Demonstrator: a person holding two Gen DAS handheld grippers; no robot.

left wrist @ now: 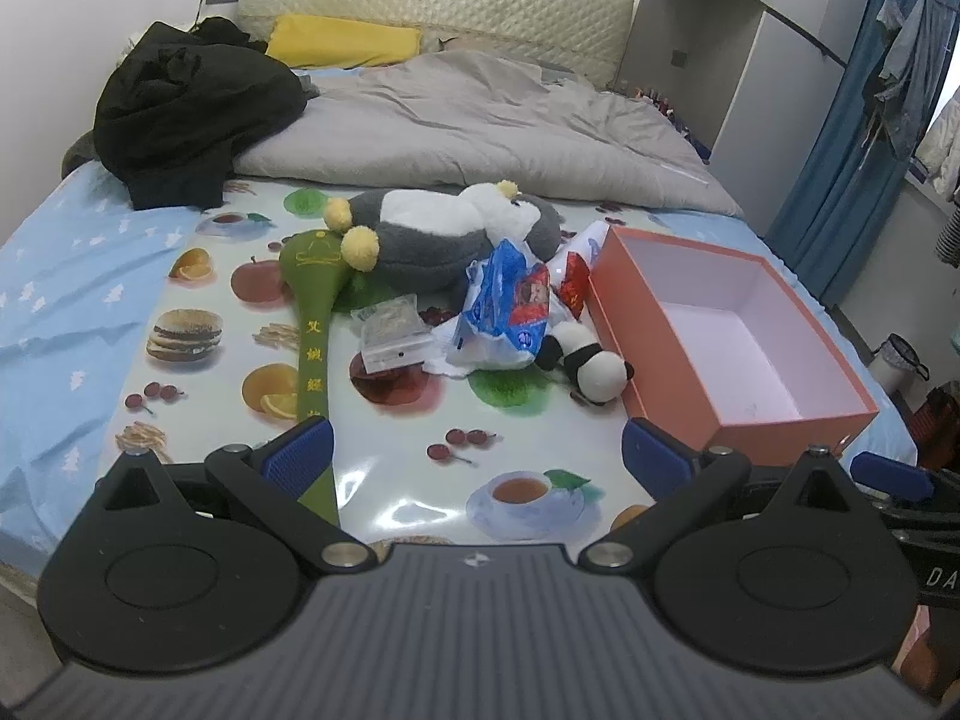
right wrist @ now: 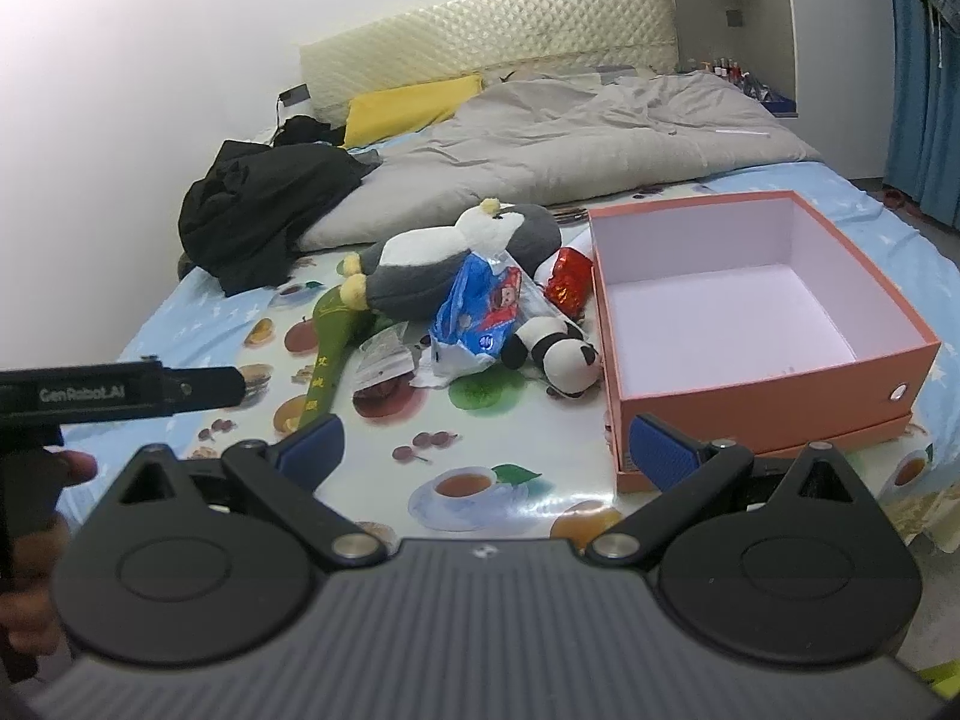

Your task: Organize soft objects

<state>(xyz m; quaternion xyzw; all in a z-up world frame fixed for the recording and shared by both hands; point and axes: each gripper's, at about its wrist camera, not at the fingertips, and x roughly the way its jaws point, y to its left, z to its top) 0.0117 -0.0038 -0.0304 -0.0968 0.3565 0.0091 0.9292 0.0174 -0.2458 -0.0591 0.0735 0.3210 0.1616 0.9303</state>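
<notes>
A grey and white plush penguin (left wrist: 444, 240) (right wrist: 432, 267) lies on a fruit-print mat (left wrist: 396, 420) (right wrist: 510, 414) on the bed. In front of it sit a small plush panda (left wrist: 591, 363) (right wrist: 558, 354), a blue plastic bag of packets (left wrist: 507, 306) (right wrist: 474, 312), a red packet (left wrist: 576, 285) (right wrist: 569, 285), a clear packet (left wrist: 390, 330) (right wrist: 384, 357) and a green fabric mallet (left wrist: 315, 330) (right wrist: 330, 348). An empty orange box (left wrist: 738, 414) (right wrist: 768, 402) stands to the right. My left gripper (left wrist: 477, 453) and right gripper (right wrist: 489, 444) hover open over the mat's near edge, holding nothing.
A grey duvet (left wrist: 480, 126) (right wrist: 570, 144), black clothing (left wrist: 192, 108) (right wrist: 264, 210) and a yellow pillow (left wrist: 342, 42) (right wrist: 408, 105) lie farther back. The left gripper's body (right wrist: 120, 390) and a hand (right wrist: 36, 480) show at left. Blue curtain (left wrist: 852, 150) and a cabinet (left wrist: 708, 48) stand right.
</notes>
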